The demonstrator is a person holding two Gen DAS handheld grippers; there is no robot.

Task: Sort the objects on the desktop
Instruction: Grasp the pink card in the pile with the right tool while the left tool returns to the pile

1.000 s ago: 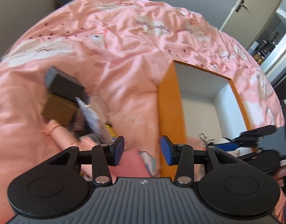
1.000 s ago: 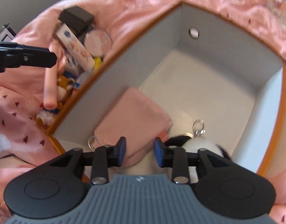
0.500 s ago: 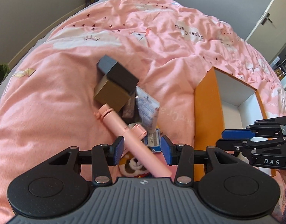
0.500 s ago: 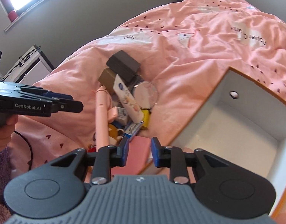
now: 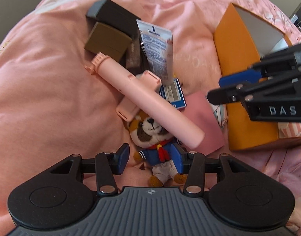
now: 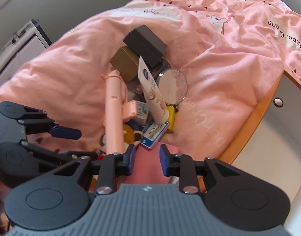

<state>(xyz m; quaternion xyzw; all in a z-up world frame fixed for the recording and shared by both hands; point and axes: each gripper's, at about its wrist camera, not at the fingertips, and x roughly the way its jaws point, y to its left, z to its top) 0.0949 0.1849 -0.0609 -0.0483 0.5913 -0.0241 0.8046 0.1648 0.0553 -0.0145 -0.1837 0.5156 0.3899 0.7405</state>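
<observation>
A pile of objects lies on a pink duvet: a plush raccoon in a sailor suit (image 5: pixel 153 135), a long pink tube (image 5: pixel 148 104) across it, a white cream tube (image 5: pixel 156 49), a blue card (image 5: pixel 173 94), a pink notepad (image 5: pixel 203 122), a gold box (image 5: pixel 108 41), a black box (image 5: pixel 117 16). My left gripper (image 5: pixel 152 159) is open, its jaws on either side of the raccoon's body. My right gripper (image 6: pixel 147 160) is open over the pink notepad (image 6: pixel 146 169), beside the orange box (image 6: pixel 254 114).
The orange box (image 5: pixel 240 63) with white inside stands to the right of the pile. A round mirror compact (image 6: pixel 173 86) and a yellow item (image 6: pixel 171 116) lie by the cream tube (image 6: pixel 152 92). Grey walls and a door surround the bed.
Both grippers have dropped closer to the pile. The left one now straddles the raccoon. The right one has left the box and hovers over the pink notepad.
</observation>
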